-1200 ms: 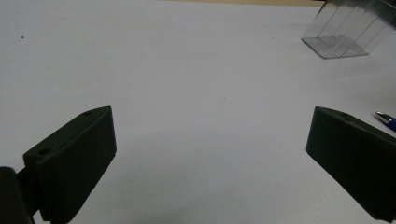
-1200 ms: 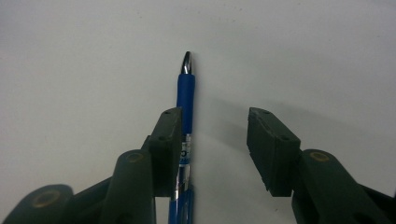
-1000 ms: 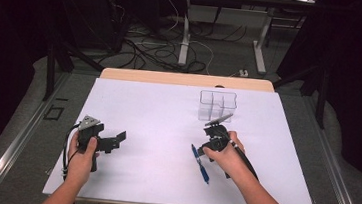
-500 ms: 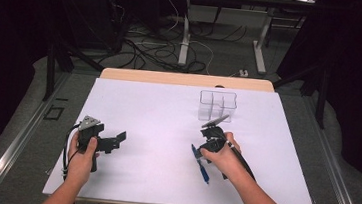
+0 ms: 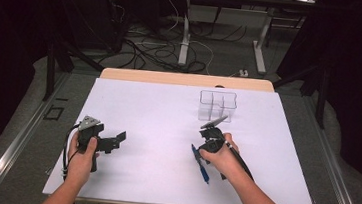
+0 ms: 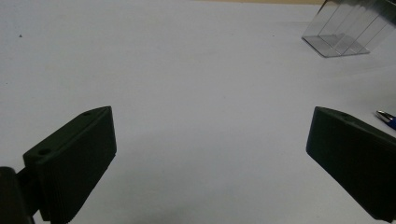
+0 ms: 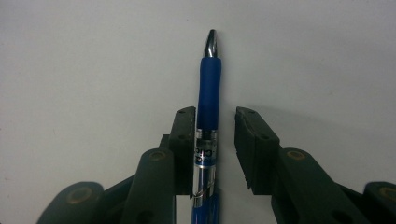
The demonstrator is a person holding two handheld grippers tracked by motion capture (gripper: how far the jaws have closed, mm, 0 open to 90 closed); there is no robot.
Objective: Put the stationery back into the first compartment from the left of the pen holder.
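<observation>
I am holding my right gripper low over the white table, and its jaws are standing a little apart around a blue pen that is lying flat on the surface. In the right gripper view the pen is running straight up between the jaws, its silver tip pointing away from me; the jaw on the left of that view is touching the barrel at the clear printed section, while the jaw on the right is showing a narrow strip of table between itself and the pen, so I am not gripping it yet (the jaws are partly open, not clamped). In the high view the pen's near end is sticking out toward me, just beside my right hand.

My left gripper is sitting well apart from all this, near the table's left edge, with my left hand wrapped around its handle. Its jaws are spread wide with nothing but bare table between them, as the left gripper view is showing. In that same view the pen's tip is peeking in at the right edge.

A clear plastic organizer with compartments is standing toward the far side of the table, beyond my right gripper; I am seeing its corner at the top right of the left gripper view too.
</observation>
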